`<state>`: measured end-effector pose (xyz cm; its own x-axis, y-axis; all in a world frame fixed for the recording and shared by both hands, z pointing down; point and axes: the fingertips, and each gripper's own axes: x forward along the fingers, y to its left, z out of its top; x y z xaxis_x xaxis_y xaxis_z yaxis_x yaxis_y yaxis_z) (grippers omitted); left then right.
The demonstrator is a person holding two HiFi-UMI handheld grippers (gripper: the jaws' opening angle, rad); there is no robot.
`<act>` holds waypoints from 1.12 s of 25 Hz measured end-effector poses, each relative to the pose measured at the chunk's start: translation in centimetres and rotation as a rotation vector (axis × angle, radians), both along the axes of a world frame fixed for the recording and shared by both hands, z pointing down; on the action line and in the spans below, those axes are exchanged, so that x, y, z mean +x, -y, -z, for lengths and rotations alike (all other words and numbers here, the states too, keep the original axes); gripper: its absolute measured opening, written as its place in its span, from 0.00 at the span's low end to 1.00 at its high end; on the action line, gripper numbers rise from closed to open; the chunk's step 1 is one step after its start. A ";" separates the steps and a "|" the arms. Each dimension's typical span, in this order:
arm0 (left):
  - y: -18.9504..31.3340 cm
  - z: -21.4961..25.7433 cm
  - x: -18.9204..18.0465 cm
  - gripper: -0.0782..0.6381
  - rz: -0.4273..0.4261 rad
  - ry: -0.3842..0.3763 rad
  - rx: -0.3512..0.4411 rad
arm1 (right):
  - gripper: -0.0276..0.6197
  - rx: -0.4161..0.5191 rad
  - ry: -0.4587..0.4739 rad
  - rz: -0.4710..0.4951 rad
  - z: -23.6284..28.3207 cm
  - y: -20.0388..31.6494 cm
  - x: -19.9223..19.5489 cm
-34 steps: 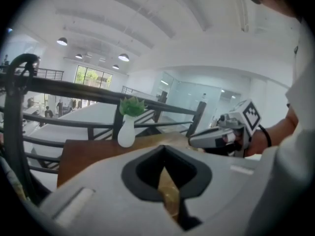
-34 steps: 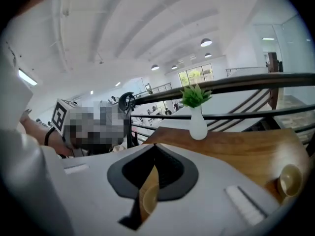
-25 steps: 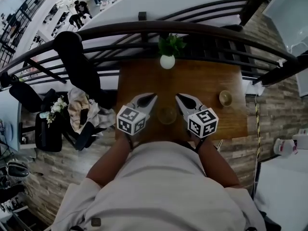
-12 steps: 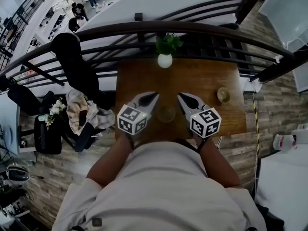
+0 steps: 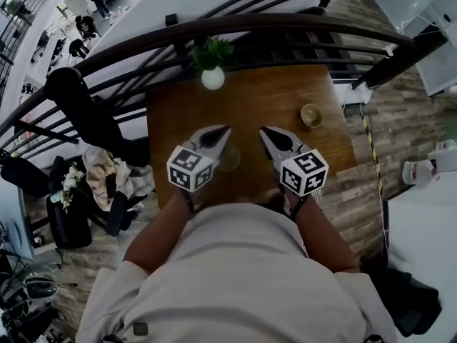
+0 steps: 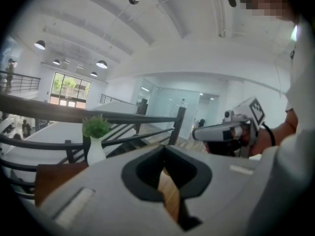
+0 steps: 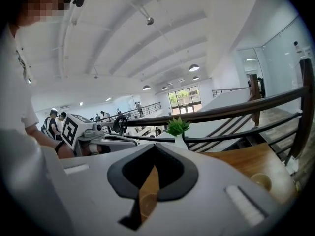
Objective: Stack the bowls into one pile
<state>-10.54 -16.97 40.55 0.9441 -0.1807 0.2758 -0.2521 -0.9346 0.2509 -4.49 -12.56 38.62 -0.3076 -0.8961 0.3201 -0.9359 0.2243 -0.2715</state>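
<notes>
Holding both tools low over the near part of the wooden table (image 5: 285,91), I have each pair of jaws pressed together and pinching nothing. On my left gripper (image 5: 222,131) the two tips meet at a point. A thin slit lower down lets the table's wood show through. My right gripper (image 5: 265,131) stands the same way, with its tips touching and a narrow slit beneath them.

The see-through bowl (image 5: 228,158) sits on the table in the gap between my two pairs of jaws. It is just right of the left pair, left of the right pair, and a little back from both tips toward me. Through the slit under my right jaws I can see its round rim below. The small tan bowl (image 5: 311,114) stands apart from it, ahead and off to the right of my right jaws, near the table's right edge. The two bowls are not stacked.

Ahead of my left jaws, at the far edge, a green plant in a white vase (image 5: 213,77) stands upright. Beyond it runs a dark railing (image 5: 250,26). Both grippers point forward and slightly downward, side by side, with their tips angled a little toward each other.
</notes>
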 end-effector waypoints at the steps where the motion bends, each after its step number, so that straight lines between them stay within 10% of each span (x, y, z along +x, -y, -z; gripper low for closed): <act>1: -0.3 -0.1 0.9 0.12 -0.012 0.000 0.001 | 0.05 0.001 -0.001 -0.011 0.0 -0.5 0.8; 28: -23.0 -1.7 27.8 0.12 -0.201 0.018 0.000 | 0.05 0.006 0.025 -0.200 -1.1 -24.9 27.9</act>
